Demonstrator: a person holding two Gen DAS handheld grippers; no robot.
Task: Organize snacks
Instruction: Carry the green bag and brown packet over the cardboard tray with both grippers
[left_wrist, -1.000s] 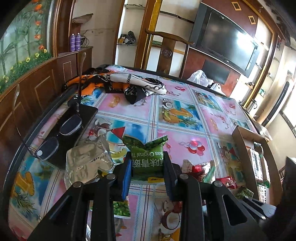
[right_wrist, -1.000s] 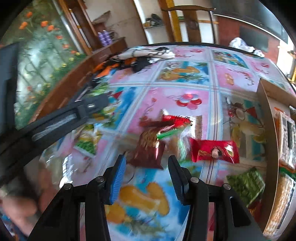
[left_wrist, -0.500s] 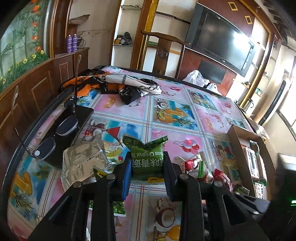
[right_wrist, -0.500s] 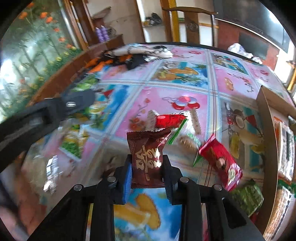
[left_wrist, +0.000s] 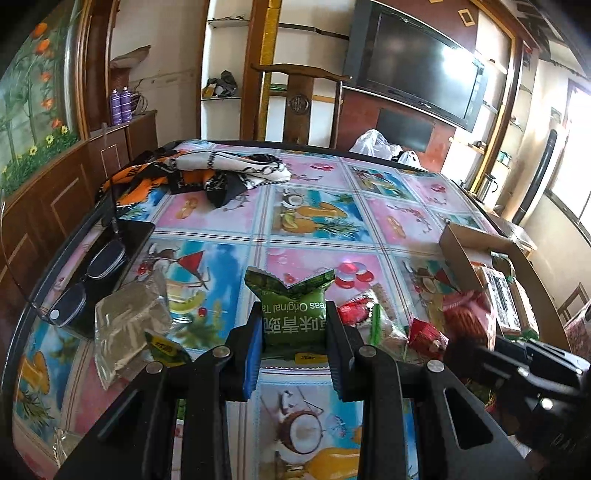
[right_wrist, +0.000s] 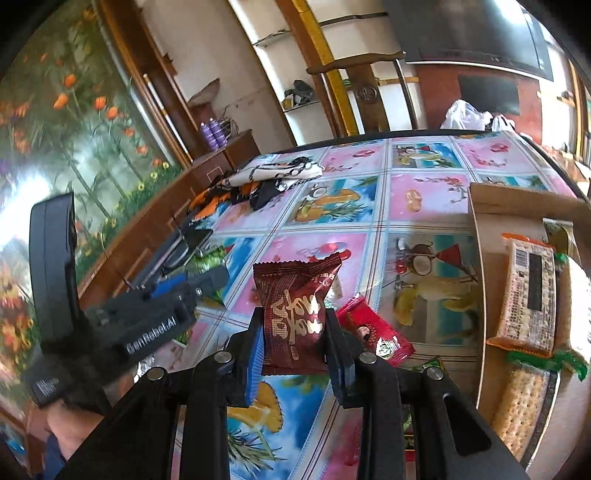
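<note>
My left gripper (left_wrist: 293, 330) is shut on a green snack packet (left_wrist: 291, 308) and holds it above the table. My right gripper (right_wrist: 294, 332) is shut on a dark brown snack packet (right_wrist: 293, 314), lifted above the table. A red packet (right_wrist: 375, 334) lies on the table just right of it. A cardboard box (right_wrist: 484, 258) at the right holds cracker packs (right_wrist: 528, 295). In the left wrist view the box (left_wrist: 458, 251) is at the right, with several loose snacks (left_wrist: 373, 319) in front of it. The left gripper body (right_wrist: 147, 314) shows at the left of the right wrist view.
Glasses (left_wrist: 85, 284) on a dark case lie at the table's left edge. A crumpled clear bag (left_wrist: 127, 317) lies beside them. A patterned cloth (left_wrist: 207, 173) sits at the far side. A wooden chair (left_wrist: 299, 99) stands behind the table.
My right gripper closed on the brown packet and lifted it off the pile, up and toward the box. My left gripper kept hold of the green packet and rose slightly.
</note>
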